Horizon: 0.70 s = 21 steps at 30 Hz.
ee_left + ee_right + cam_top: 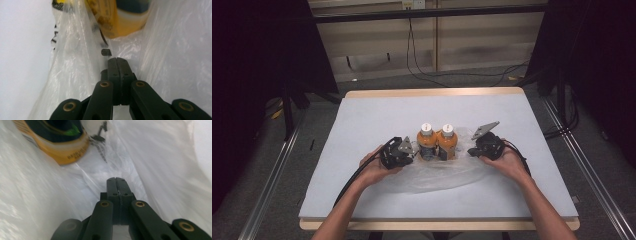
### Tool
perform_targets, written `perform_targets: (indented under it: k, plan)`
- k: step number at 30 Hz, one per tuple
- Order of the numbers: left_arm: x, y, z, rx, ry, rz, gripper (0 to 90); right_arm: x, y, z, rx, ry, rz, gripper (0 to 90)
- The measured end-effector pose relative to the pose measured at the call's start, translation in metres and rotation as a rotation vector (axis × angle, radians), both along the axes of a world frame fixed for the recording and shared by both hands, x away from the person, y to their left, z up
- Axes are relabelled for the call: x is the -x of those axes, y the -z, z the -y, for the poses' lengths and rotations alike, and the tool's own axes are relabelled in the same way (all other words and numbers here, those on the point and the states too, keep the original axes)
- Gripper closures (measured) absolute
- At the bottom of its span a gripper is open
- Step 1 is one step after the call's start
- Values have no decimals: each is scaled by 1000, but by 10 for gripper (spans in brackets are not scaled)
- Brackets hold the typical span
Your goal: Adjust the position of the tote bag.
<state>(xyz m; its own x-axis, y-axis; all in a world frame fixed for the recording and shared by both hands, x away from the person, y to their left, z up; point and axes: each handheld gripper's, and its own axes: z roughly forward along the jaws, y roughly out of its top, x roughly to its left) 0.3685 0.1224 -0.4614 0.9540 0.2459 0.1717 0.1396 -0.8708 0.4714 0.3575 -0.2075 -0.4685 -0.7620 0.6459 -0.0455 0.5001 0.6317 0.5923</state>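
Note:
Two orange bottles with white caps, the left bottle point(427, 141) and the right bottle point(447, 141), stand side by side at the table's middle, at the mouth of a clear plastic bag point(439, 176). My left gripper point(411, 151) sits just left of them and my right gripper point(472, 150) just right. In the left gripper view the left gripper point(117, 60) is shut on the bag film point(75, 75), with a bottle's base point(125, 22) blurred ahead. In the right gripper view the right gripper point(116, 180) is shut on the bag film point(37, 195), below a bottle point(60, 147).
A pale blue-grey mat covers the wooden table point(372, 115). Black cables point(357, 175) trail from the grippers along the forearms. Metal rails point(267, 185) run down both sides of the table, and wires lie on the floor beyond the far edge.

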Motion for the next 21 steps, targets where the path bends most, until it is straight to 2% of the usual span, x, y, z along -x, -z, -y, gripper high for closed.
perform_targets:
  k: [3,5,7,10,13,17,20,21]
  plan:
    - [-2,0,-8,10,-7,-12,900,-1,0,5,35,23,7,900]
    - [-4,0,-14,22,-14,-18,900,-1,1,10,37,36,1,900]
    - [-5,0,-18,23,-13,-23,900,-2,0,14,53,34,14,900]
    - [-6,0,-23,29,-13,-29,900,-2,0,18,64,35,10,900]
    - [-6,0,-26,10,-12,-14,900,-2,-1,20,75,36,6,900]
    - [-7,-1,-32,-4,-10,-7,900,-2,-2,22,118,40,14,900]
    - [-9,0,-36,1,-19,2,900,-4,-3,25,127,39,14,900]
    - [-9,0,-35,-13,-21,18,900,-5,-2,26,120,41,11,900]
